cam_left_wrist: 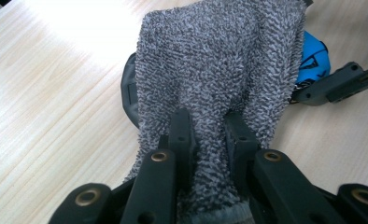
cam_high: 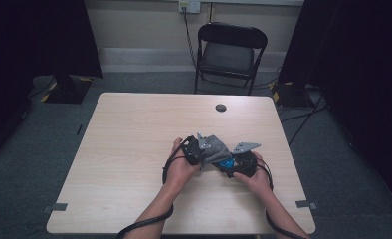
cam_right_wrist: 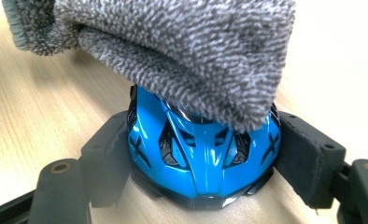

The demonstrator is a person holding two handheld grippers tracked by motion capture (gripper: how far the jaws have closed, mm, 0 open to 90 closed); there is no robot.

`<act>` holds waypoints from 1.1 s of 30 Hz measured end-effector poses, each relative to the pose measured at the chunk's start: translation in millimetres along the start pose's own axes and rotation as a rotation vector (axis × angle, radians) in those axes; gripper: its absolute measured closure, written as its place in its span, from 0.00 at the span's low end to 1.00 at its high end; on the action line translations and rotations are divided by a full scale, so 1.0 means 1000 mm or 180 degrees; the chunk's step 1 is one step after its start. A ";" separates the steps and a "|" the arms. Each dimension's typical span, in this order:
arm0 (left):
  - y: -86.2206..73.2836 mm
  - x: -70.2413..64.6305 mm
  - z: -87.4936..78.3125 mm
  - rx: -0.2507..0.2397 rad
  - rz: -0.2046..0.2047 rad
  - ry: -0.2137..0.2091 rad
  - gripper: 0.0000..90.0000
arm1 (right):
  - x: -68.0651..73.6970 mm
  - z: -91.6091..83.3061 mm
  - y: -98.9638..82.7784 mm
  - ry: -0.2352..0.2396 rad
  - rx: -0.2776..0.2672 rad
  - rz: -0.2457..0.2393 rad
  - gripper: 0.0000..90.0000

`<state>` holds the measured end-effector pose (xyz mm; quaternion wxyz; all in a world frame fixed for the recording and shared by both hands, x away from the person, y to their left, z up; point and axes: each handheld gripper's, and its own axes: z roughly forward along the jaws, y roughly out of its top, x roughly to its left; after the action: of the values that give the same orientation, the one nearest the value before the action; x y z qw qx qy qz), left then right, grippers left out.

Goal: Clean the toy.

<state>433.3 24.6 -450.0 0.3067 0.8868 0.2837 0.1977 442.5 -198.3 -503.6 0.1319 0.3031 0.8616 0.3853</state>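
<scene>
A grey terry cloth (cam_left_wrist: 219, 60) lies draped over a small blue toy helmet (cam_right_wrist: 198, 149). In the left gripper view the two black jaws pinch a fold of the cloth's near edge, so my left gripper (cam_left_wrist: 209, 135) is shut on it. The right gripper view has both jaws pressed against the helmet's sides, with my right gripper (cam_right_wrist: 198, 158) shut on the helmet just above the wooden table (cam_high: 134, 149). From the high view both grippers meet at the table's centre right: left gripper (cam_high: 200, 152), right gripper (cam_high: 235, 167), cloth (cam_high: 215, 148), helmet (cam_high: 226, 163).
A round cable hole (cam_high: 220, 107) sits near the table's far edge. A black folding chair (cam_high: 231, 52) stands beyond the table. Cables trail from both grippers over the near edge.
</scene>
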 end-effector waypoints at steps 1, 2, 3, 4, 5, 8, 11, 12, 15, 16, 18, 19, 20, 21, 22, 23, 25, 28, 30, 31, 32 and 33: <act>0.000 0.001 0.000 -0.0007 -0.0009 0.0017 0.85 | 0.000 0.000 0.000 0.0000 0.0000 -0.0001 0.28; -0.001 0.003 -0.001 -0.0004 -0.0015 0.0029 0.85 | 0.000 0.000 0.000 -0.0001 0.0000 0.0000 0.28; -0.001 0.005 -0.001 -0.0018 -0.0049 0.0023 0.85 | 0.000 0.000 0.000 -0.0001 0.0000 0.0000 0.28; -0.002 0.006 -0.001 -0.0020 -0.0064 0.0027 0.85 | 0.000 0.000 0.000 0.0000 0.0000 0.0000 0.28; -0.003 0.007 -0.001 -0.0016 -0.0069 0.0053 0.85 | 0.000 0.000 0.000 0.0000 0.0000 0.0000 0.28; -0.004 0.012 -0.002 -0.0027 -0.0115 0.0099 0.85 | 0.000 0.000 0.000 0.0000 0.0000 -0.0001 0.28; -0.006 0.017 -0.004 -0.0045 -0.0175 0.0124 0.85 | 0.000 0.000 0.000 0.0000 0.0000 0.0000 0.28; -0.007 0.019 -0.004 -0.0053 -0.0205 0.0134 0.85 | 0.000 0.000 0.000 0.0000 -0.0001 -0.0001 0.28; -0.010 0.024 -0.005 -0.0054 -0.0245 0.0152 0.85 | 0.000 0.000 0.000 0.0000 -0.0001 -0.0001 0.28; -0.011 0.027 -0.006 -0.0050 -0.0271 0.0173 0.85 | 0.000 0.000 0.000 0.0000 0.0000 -0.0001 0.28; -0.014 0.030 -0.006 -0.0043 -0.0316 0.0191 0.85 | 0.000 0.000 0.000 0.0000 0.0002 -0.0005 0.28; -0.015 0.031 -0.005 -0.0044 -0.0339 0.0189 0.85 | 0.000 0.000 0.000 0.0000 0.0000 0.0000 0.28; -0.017 0.032 -0.005 -0.0037 -0.0360 0.0182 0.85 | 0.000 0.000 0.000 0.0000 0.0000 -0.0001 0.28; -0.018 0.034 -0.005 -0.0040 -0.0375 0.0180 0.85 | 0.000 0.000 0.000 0.0000 0.0000 -0.0001 0.28; -0.019 0.035 -0.005 -0.0037 -0.0388 0.0197 0.85 | 0.000 0.000 0.000 -0.0001 0.0000 -0.0001 0.28; -0.020 0.036 -0.005 -0.0023 -0.0394 0.0197 0.85 | 0.000 0.000 0.000 -0.0001 0.0000 0.0000 0.28; -0.021 0.037 -0.004 -0.0038 -0.0431 0.0203 0.85 | 0.000 0.000 0.000 -0.0001 -0.0002 0.0005 0.28; -0.024 0.041 -0.004 -0.0026 -0.0476 0.0220 0.85 | 0.000 0.000 0.000 -0.0002 0.0000 0.0002 0.28; -0.026 0.043 -0.004 0.0001 -0.0492 0.0227 0.85 | 0.000 0.000 0.000 -0.0001 -0.0001 0.0002 0.28; -0.027 0.044 -0.003 0.0001 -0.0504 0.0234 0.85 | 0.000 0.000 0.000 -0.0001 -0.0001 0.0001 0.28; -0.028 0.045 -0.003 0.0021 -0.0499 0.0239 0.85 | 0.000 0.000 0.000 -0.0001 -0.0001 0.0000 0.28; -0.029 0.046 -0.003 0.0036 -0.0518 0.0233 0.85 | 0.000 0.000 0.000 -0.0001 0.0000 0.0002 0.28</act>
<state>455.6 73.4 -459.4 0.3061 0.8547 0.3669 0.2027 442.4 -198.3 -503.6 0.1320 0.3034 0.8615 0.3852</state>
